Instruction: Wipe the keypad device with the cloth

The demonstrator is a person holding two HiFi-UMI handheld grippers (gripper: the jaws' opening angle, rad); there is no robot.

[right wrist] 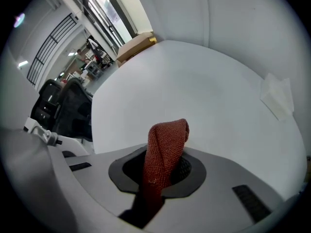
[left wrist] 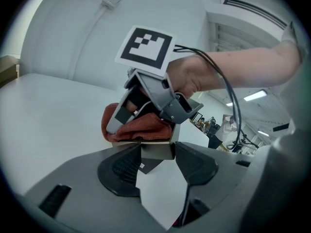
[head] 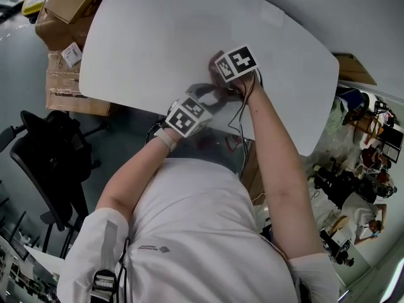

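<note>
My left gripper (left wrist: 158,153) is shut on the near edge of the keypad device (left wrist: 146,142), a thin flat slab seen edge-on and held above the white table (left wrist: 43,106). A rust-red cloth (left wrist: 141,125) lies bunched on the device's top face. My right gripper (left wrist: 132,114) is shut on that cloth and presses it down onto the device. In the right gripper view the cloth (right wrist: 165,149) sticks up from between the shut jaws of the right gripper (right wrist: 163,173). The head view shows the left gripper (head: 202,100) and the right gripper (head: 228,81) close together over the table's near edge.
The white table (head: 158,36) spreads out beyond the grippers, with a small folded white paper (right wrist: 278,98) lying on it. Cardboard boxes (head: 63,17) are stacked at its left end. A black office chair (head: 50,150) stands on the floor at my left.
</note>
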